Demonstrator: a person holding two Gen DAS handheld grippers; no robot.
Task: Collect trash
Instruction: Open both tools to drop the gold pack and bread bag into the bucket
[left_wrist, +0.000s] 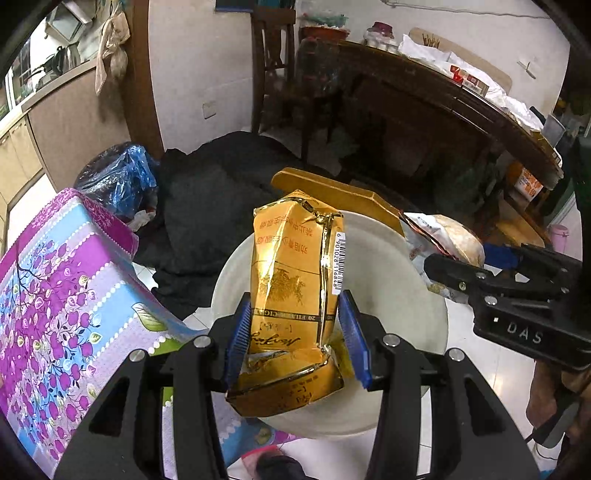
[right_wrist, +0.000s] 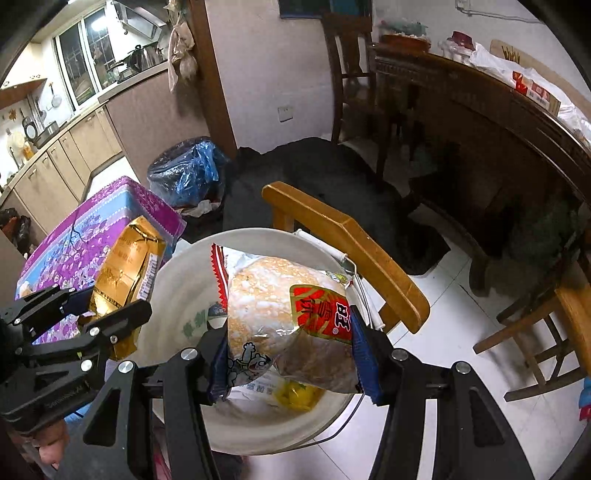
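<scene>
My left tool (left_wrist: 295, 332) is clamped on a crumpled gold cigarette pack (left_wrist: 295, 280), my right tool (right_wrist: 291, 354) on a rice cracker packet (right_wrist: 288, 317); both hang over the white bucket (right_wrist: 177, 280), with the wooden chair (right_wrist: 347, 240) just beyond it.

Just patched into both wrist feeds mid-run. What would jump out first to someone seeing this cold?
The crumpled gold cigarette pack, clamped in the left gripper, hangs over the white plastic bucket. Beside it the right gripper jaws pinch a clear snack wrapper with a red label and a round rice cracker inside, above the same bucket. A purple floral box stands left of it.
</scene>
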